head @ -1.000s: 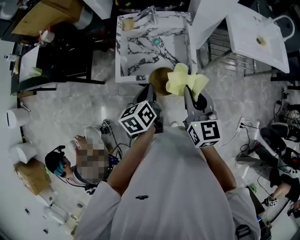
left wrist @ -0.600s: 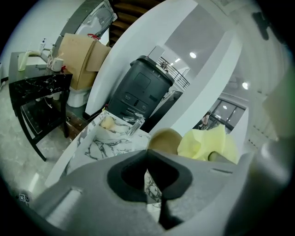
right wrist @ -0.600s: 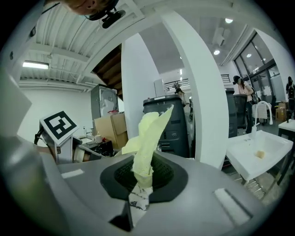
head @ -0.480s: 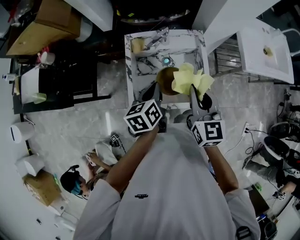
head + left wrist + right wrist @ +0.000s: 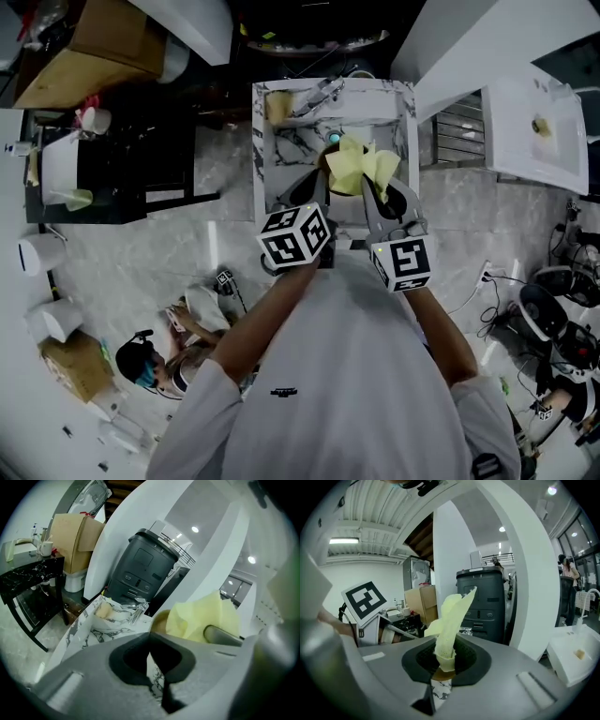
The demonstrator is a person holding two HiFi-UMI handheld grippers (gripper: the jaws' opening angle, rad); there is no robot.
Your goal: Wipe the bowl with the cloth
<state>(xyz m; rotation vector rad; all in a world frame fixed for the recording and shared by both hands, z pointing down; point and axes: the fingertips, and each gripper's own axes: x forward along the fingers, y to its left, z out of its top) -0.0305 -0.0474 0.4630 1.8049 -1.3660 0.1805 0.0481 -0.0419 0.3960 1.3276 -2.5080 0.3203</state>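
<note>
Now, nearest the body, the left gripper (image 5: 150, 639) has its fingers closed on what I judge to be the rim of the bowl (image 5: 159, 621): the tan rim sits right at the meeting tips and nothing else lies between them. Just at its 3 o'clock, the right gripper (image 5: 442, 658) has its fingers pinched tight on the lower end of the yellow cloth (image 5: 361, 167), which stands up out of them in a loose plume. What has changed over the last second is place, not grip. A second back both hands held bowl and cloth over the floor at the near edge of the sink (image 5: 260, 141), with the cloth out at the bowl's 3 o'clock and most of the bowl bare. Now the pair has been carried toward 12 o'clock and hangs over the basin, close to the teal drain (image 5: 334, 139). The cloth has closed in over the bowl, so that in the head view it hides nearly all of it. Whether the cloth touches the bowl's inside I cannot tell. Further off, at 12 o'clock, the tap (image 5: 319, 91) stands at the far rim. I read this as the carry ending and the wipe about to start: the bowl is steadied over the sink, the cloth is brought to it, and no rubbing is yet to be seen.
</note>
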